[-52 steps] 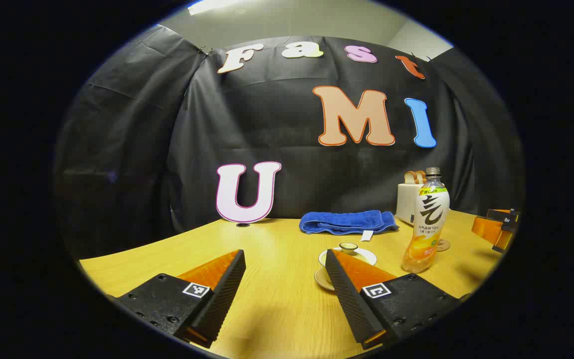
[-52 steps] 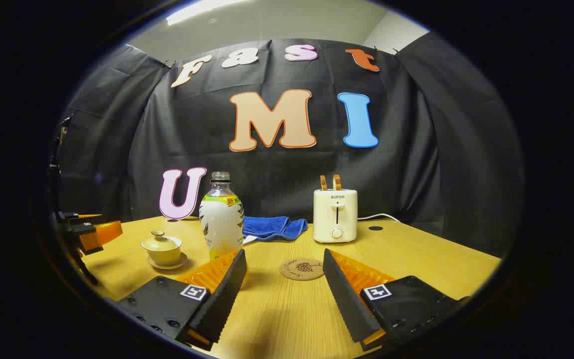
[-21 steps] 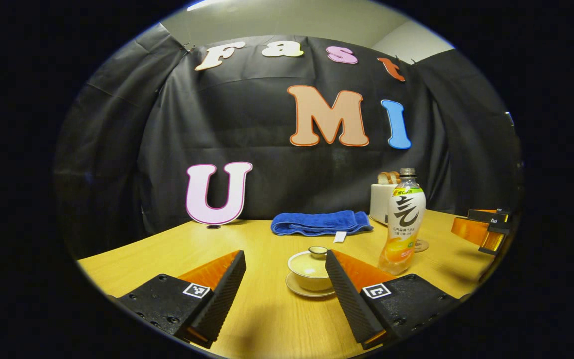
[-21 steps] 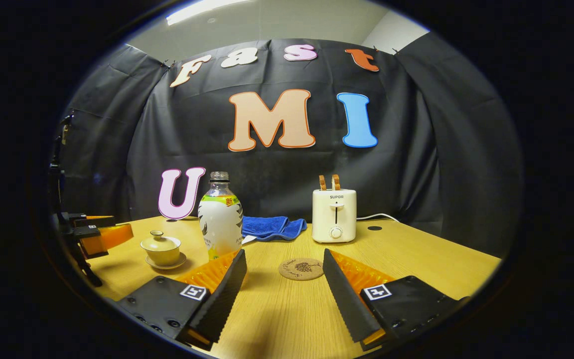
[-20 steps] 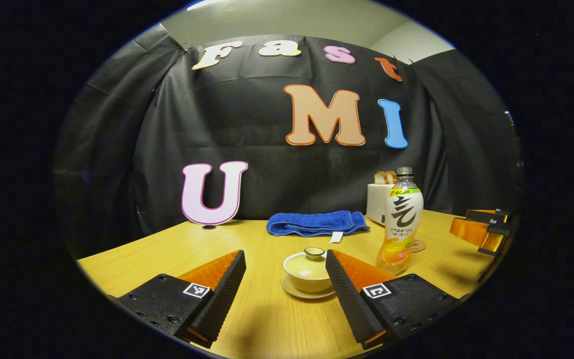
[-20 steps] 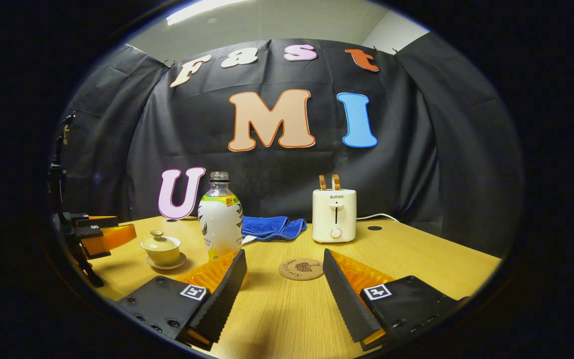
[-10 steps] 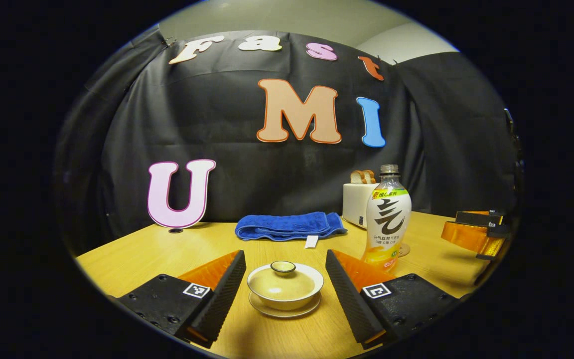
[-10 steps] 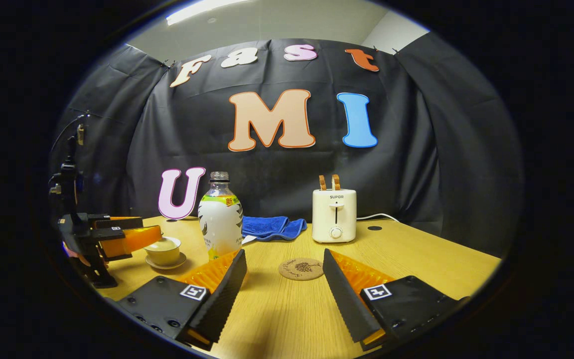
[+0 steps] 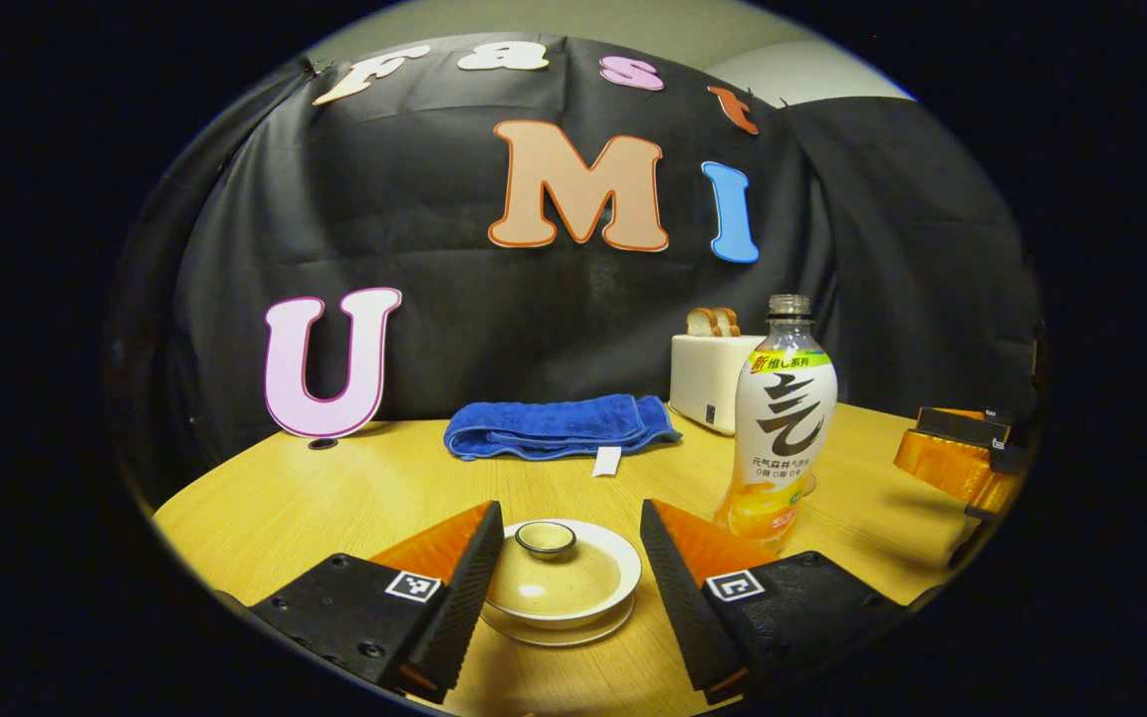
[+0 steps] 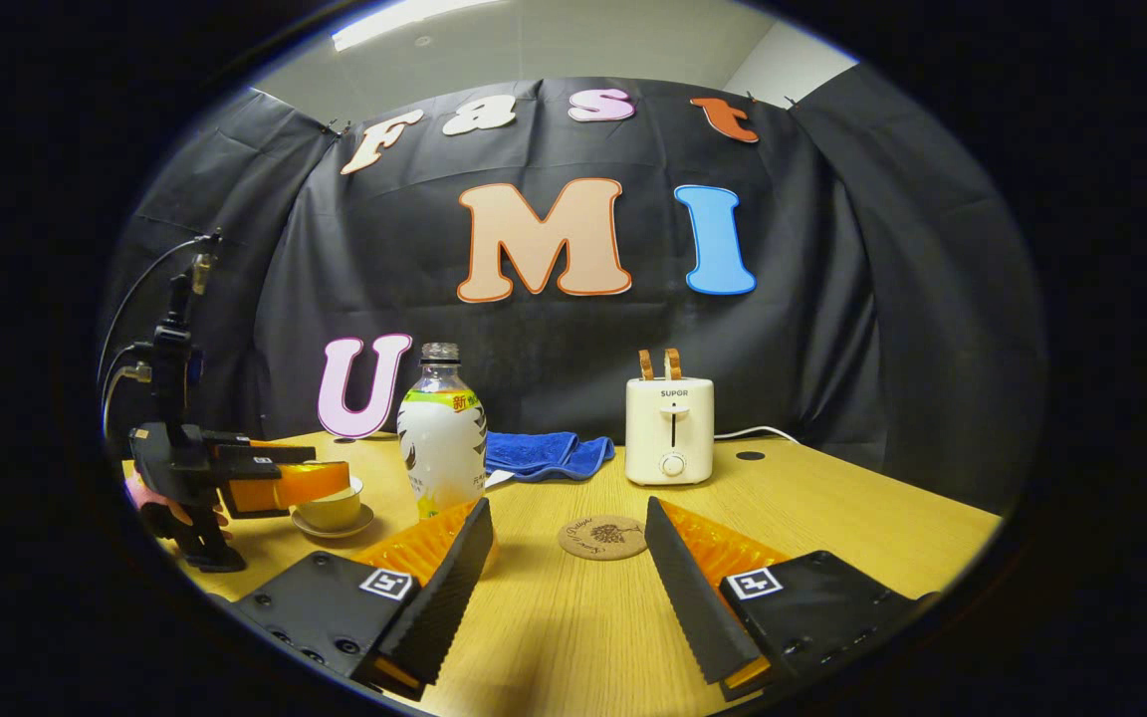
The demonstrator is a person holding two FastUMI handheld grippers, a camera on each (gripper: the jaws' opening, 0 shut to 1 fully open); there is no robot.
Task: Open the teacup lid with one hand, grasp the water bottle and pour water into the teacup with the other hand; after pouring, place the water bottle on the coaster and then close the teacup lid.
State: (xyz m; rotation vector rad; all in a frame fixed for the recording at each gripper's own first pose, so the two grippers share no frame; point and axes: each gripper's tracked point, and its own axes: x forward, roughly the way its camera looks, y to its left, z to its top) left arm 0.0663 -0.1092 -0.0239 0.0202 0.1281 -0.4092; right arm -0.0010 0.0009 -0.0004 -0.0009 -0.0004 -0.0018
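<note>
A cream teacup on a saucer (image 9: 559, 629) sits low in the left gripper view, its lid (image 9: 554, 583) and knob (image 9: 545, 538) in place. My left gripper (image 9: 571, 508) is open, one finger on each side of the lid and close to its rim. The water bottle (image 9: 783, 428), uncapped and holding orange liquid, stands upright to the right of the cup. In the right gripper view my right gripper (image 10: 568, 508) hovers open above the table, empty, just before the round cork coaster (image 10: 603, 536). There the bottle (image 10: 442, 438) stands left of the coaster, and the left gripper (image 10: 275, 478) reaches over the teacup (image 10: 330, 510).
A cream toaster (image 10: 671, 430) with bread slices stands at the back, with a folded blue towel (image 10: 546, 453) to its left. The wooden table (image 10: 832, 518) stretches right of the coaster. A hand (image 10: 170, 513) holds the left gripper. The right gripper (image 9: 952, 458) shows at the far right.
My left gripper has swung toward the teacup and come forward, so the lid now lies between its fingers, which have narrowed a little. The right gripper has stayed still.
</note>
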